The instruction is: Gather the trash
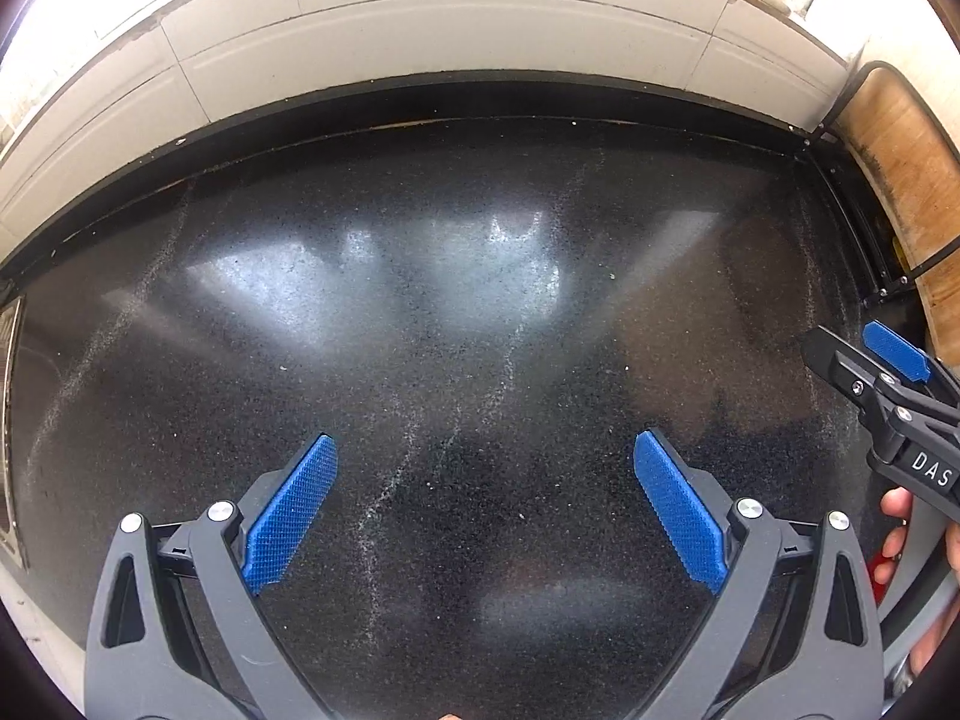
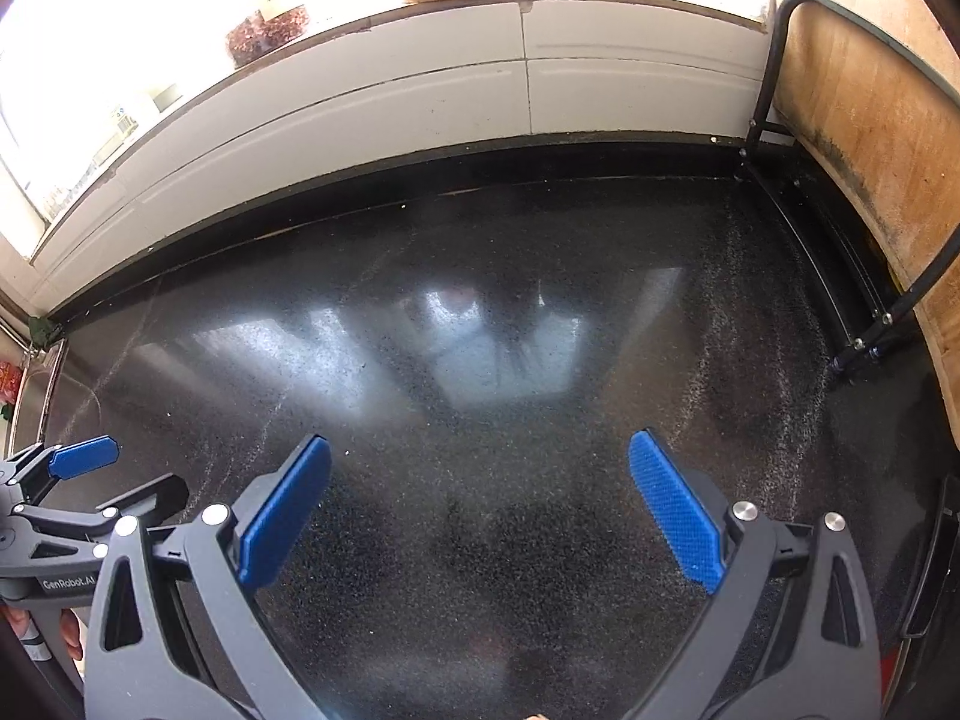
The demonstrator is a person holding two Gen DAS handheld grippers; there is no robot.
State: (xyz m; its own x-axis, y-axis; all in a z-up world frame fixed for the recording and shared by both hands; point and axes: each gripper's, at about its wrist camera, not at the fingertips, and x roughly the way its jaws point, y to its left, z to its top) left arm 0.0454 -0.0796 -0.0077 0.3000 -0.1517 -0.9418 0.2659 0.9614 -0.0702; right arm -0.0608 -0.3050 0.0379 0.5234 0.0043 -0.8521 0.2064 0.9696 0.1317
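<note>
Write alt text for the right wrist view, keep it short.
The right gripper, jaws wide open and holding nothing, hovers over a dark speckled countertop with no trash in sight. The left gripper pokes in at the left edge, a white tiled ledge runs behind, and a wooden board leans at right.

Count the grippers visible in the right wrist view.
2. The right gripper fills the bottom of the view, jaws open and empty over the dark counter. The left gripper pokes in at the lower left edge, also open.
</note>
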